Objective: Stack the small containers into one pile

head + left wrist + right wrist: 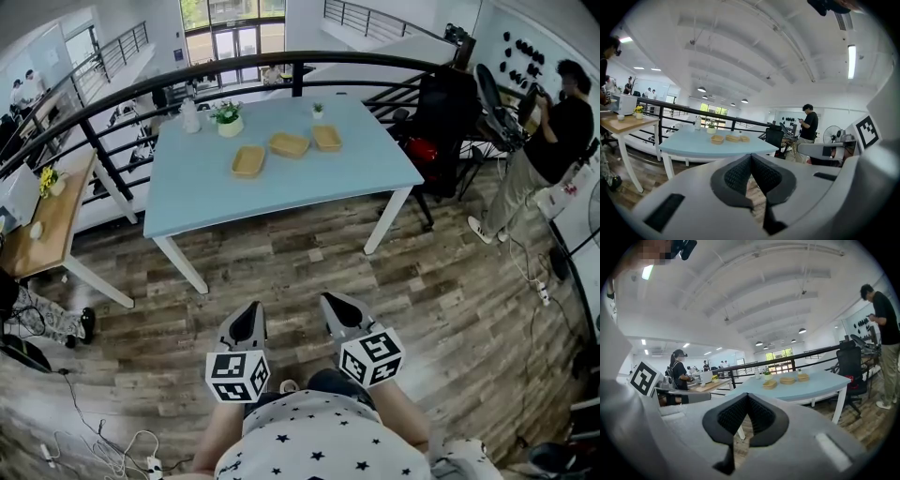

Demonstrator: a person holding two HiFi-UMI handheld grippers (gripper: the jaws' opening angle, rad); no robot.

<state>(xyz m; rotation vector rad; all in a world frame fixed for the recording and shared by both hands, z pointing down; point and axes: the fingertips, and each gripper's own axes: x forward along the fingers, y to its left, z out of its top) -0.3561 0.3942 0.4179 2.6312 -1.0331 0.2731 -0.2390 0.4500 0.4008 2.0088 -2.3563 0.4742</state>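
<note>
Nearest me, left gripper and right gripper, fingers clenched on nothing; small containers lie unstacked on the table well ahead, so I judge approach comes first

left claw: jaws closed tight, empty, tipped slightly down
right claw: same deal, closed, empty, just beside it

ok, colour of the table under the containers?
Light blue table top, white legs; head view shows it best.
</note>
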